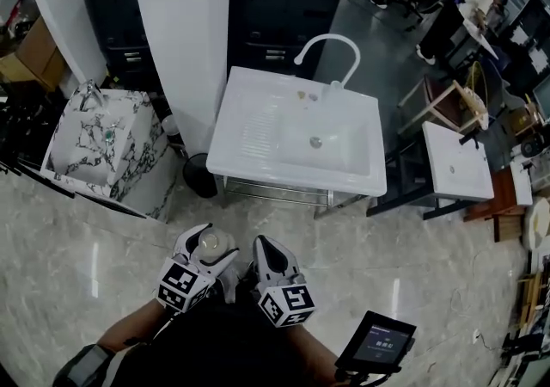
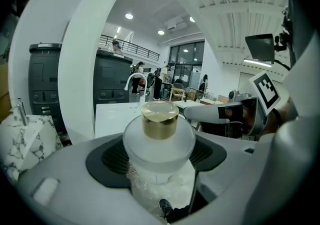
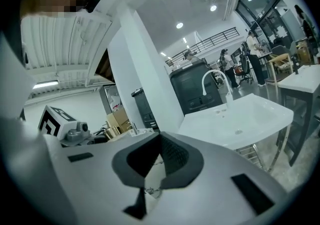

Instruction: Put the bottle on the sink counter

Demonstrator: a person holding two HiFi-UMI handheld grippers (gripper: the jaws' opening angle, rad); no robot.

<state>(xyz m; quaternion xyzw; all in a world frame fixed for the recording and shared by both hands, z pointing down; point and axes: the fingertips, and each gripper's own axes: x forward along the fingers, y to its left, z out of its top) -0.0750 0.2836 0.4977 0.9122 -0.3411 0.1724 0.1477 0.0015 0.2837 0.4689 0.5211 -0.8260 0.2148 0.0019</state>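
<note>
Left gripper [image 1: 203,249] clamped on frosted bottle [image 2: 159,141] (gold cap), near; right gripper [image 3: 160,161] just right of it, jaws together, empty; white sink worktop [image 1: 255,132] farther off.

Frosted white bottle [image 2: 158,151], gold cap [image 2: 159,118], white sink counter [image 1: 251,132], black-veined white marble basin [image 1: 131,163].

The lower body of the bottle [image 2: 159,139] is hidden within the left gripper [image 2: 156,161], and the small items [image 1: 302,95] beside the faucet [image 1: 327,36] are too small to be identified.
</note>
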